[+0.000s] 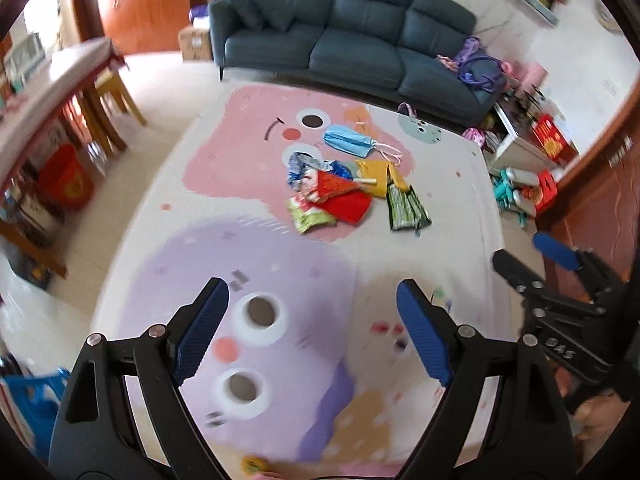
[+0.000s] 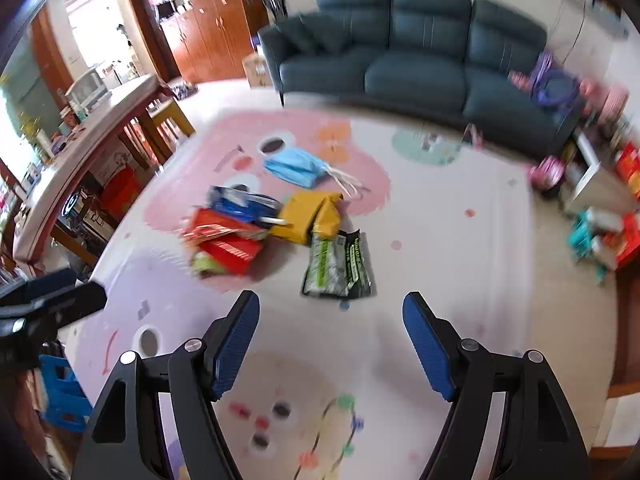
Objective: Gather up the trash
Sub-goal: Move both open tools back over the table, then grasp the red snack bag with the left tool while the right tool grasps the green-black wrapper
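Observation:
A heap of trash lies in the middle of a pastel play mat (image 1: 448, 184) (image 2: 460, 216): a blue face mask (image 1: 347, 140) (image 2: 294, 168), a yellow packet (image 1: 376, 178) (image 2: 306, 216), a red packet (image 1: 346, 202) (image 2: 228, 250), a blue wrapper (image 1: 300, 166) (image 2: 240, 202) and a green-and-black wrapper (image 1: 406, 208) (image 2: 338, 266). My left gripper (image 1: 312, 320) stands open over the mat's purple patch, well short of the heap, nothing between its fingers. My right gripper (image 2: 330, 332) (image 1: 532, 256) is open and empty too, just short of the green wrapper.
A dark blue-grey sofa (image 1: 340, 36) (image 2: 420, 60) runs along the mat's far edge. A wooden table (image 1: 48, 88) (image 2: 92, 132) with chairs stands at the left. Toys and boxes (image 1: 532, 184) (image 2: 608, 232) crowd the right side. A blue plastic stool (image 1: 32, 404) (image 2: 60, 388) sits near left.

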### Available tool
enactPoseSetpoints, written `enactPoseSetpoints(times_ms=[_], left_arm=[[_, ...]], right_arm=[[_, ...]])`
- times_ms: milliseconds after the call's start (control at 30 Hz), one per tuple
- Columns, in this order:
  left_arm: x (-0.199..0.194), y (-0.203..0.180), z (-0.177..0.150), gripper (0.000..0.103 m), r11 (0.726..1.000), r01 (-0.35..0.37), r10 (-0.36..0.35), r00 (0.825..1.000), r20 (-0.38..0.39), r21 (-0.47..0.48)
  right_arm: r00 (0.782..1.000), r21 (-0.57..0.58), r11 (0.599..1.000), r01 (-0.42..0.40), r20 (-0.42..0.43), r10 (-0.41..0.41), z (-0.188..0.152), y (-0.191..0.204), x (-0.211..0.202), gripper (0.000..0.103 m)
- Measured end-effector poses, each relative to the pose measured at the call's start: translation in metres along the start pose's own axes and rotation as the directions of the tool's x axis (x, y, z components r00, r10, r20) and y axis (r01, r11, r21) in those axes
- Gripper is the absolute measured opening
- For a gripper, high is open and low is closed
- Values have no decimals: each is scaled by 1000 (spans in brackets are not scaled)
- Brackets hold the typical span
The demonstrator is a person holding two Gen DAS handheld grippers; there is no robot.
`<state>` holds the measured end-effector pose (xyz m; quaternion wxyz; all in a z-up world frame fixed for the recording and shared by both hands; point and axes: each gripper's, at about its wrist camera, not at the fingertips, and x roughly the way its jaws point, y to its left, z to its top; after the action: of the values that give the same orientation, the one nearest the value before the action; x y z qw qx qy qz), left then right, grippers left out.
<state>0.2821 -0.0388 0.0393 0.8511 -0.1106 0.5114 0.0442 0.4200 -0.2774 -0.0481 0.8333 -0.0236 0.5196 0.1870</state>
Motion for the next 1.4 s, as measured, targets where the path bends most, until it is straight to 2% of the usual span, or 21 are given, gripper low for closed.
enactPoseSetpoints(times_ms=[100, 233, 333, 433, 500, 533, 600, 633, 667, 767, 900, 1100, 1300, 1400], left_arm=[[52, -15, 22, 84, 998, -11, 9, 1000, -29, -62], [117, -26, 44, 84, 991, -46, 35, 996, -84, -123], [157, -28, 57, 81, 983, -62, 42, 992, -122, -170], [180, -24, 63, 81, 972, -67, 35, 989, -143, -227], [191, -21, 66, 81, 963, -70, 30, 988, -153, -262], [196, -20, 66, 81, 958, -74, 31, 987, -157, -276], [207, -20, 70, 81, 948, -80, 30, 986, -165, -309], [208, -19, 71, 81, 943, -79, 26, 986, -165, -323], [211, -19, 72, 81, 940, -81, 26, 986, -167, -333], [219, -20, 75, 81, 931, -104, 43, 983, -176, -349], [224, -19, 75, 81, 918, -121, 49, 979, -195, -378], [232, -10, 77, 81, 866, -169, 75, 974, -212, -470], [250, -3, 78, 81, 807, -211, 72, 962, -262, -551], [260, -1, 75, 81, 787, -217, 53, 957, -286, -578]], right_arm=[[998, 21, 999, -25, -61, 26, 18, -15, 55, 75], [990, 19, 998, -56, -130, 58, 32, -13, 116, 75], [985, -18, 999, -42, -169, 38, 31, -5, 143, 75], [982, -58, 998, -38, -185, 27, 28, 1, 159, 74], [983, -95, 995, -24, -184, 6, 25, 2, 166, 66], [986, -118, 993, -13, -167, -7, 24, 4, 165, 54], [987, -162, 987, -9, -160, -17, 22, 7, 164, 46], [987, -157, 987, -29, -162, 3, 24, 4, 163, 31], [986, -145, 989, -42, -165, 18, 26, 0, 162, 23], [979, -78, 993, -89, -189, 73, 32, -13, 154, 22], [979, -38, 993, -109, -177, 100, 38, -29, 146, 22], [976, -36, 992, -125, -186, 116, 34, -32, 145, 22], [970, -28, 988, -154, -195, 146, 23, -29, 138, 22], [966, -21, 984, -174, -198, 167, 18, -27, 133, 22]])
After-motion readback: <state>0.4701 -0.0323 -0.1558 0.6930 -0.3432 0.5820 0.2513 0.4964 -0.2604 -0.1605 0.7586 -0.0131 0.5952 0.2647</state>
